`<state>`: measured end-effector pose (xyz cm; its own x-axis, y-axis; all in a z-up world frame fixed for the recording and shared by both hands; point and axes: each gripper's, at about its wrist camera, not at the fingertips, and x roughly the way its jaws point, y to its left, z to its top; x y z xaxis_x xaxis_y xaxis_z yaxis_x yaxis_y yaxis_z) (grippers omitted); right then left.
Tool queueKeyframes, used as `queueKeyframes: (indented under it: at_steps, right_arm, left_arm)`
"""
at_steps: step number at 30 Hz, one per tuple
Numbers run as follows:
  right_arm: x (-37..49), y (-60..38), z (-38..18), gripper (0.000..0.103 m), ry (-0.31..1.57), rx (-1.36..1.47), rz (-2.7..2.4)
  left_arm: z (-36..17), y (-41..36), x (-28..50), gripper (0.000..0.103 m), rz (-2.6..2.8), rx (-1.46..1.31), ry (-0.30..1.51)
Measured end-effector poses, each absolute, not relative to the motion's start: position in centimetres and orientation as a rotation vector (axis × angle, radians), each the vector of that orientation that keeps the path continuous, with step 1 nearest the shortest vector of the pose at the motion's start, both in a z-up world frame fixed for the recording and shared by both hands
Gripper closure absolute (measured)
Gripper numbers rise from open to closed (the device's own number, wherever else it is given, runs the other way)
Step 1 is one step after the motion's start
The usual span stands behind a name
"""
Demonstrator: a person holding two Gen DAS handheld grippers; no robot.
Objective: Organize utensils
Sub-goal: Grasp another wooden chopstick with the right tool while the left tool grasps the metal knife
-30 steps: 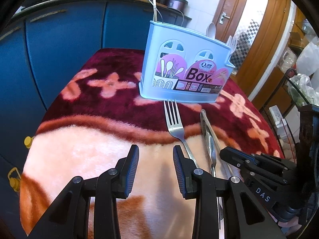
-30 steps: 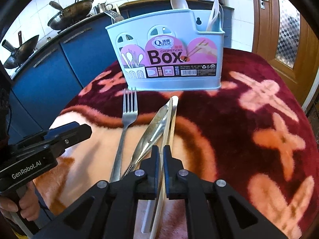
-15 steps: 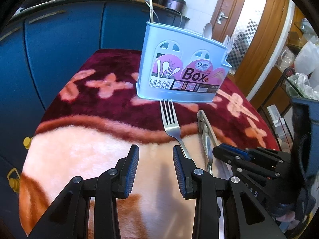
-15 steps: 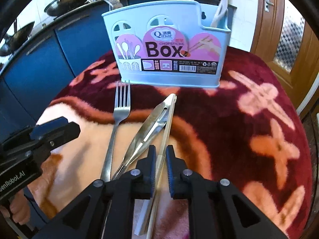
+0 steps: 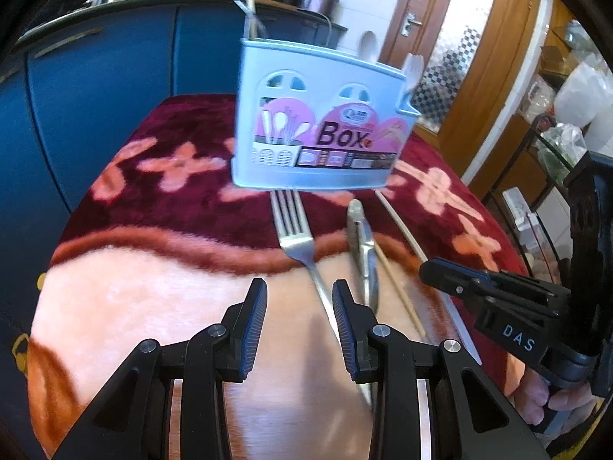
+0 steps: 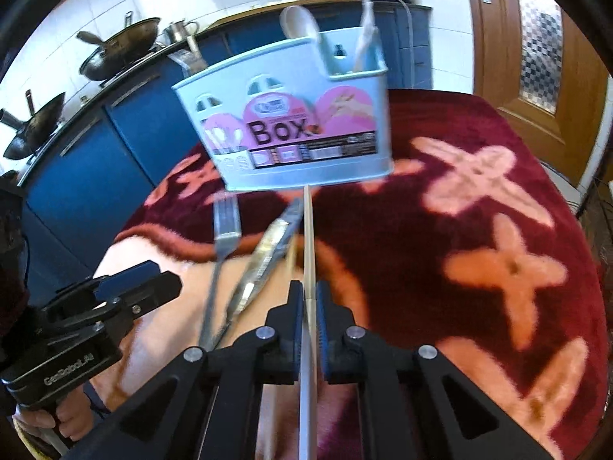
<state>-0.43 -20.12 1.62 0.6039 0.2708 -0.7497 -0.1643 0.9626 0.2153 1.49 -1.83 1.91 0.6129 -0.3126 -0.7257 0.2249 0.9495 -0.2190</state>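
Note:
A pale blue utensil box (image 5: 322, 134) labelled "Box" stands on the blanket; it also shows in the right wrist view (image 6: 291, 130), holding a white spoon (image 6: 299, 21). A fork (image 5: 297, 230), metal tongs (image 5: 362, 245) and one chopstick (image 5: 398, 291) lie in front of it. My right gripper (image 6: 309, 306) is shut on a second pale chopstick (image 6: 308, 237), lifted with its tip toward the box; that gripper also shows in the left wrist view (image 5: 490, 287). My left gripper (image 5: 299, 326) is open and empty over the fork's handle.
The table is covered by a dark red and peach blanket (image 6: 479, 230). Blue cabinets (image 5: 95, 88) with woks (image 6: 118, 53) stand behind. A wooden door (image 5: 459, 57) is at the right, with a rack and bags (image 5: 574, 107) beside it.
My right gripper has lifted one chopstick off the blanket and swung it toward the box; the other chopstick stays beside the tongs. My left gripper stays open, slightly closer to the fork.

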Motion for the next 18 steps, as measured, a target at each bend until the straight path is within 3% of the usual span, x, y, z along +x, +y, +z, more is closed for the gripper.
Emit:
queueKeyframes:
  at_steps: [18]
  right_arm:
    - [0.3,-24.1,0.0,0.094,0.985,0.158,0.209]
  left_arm:
    - [0.4,-8.7,4.5,0.067,-0.412,0.047,0.981]
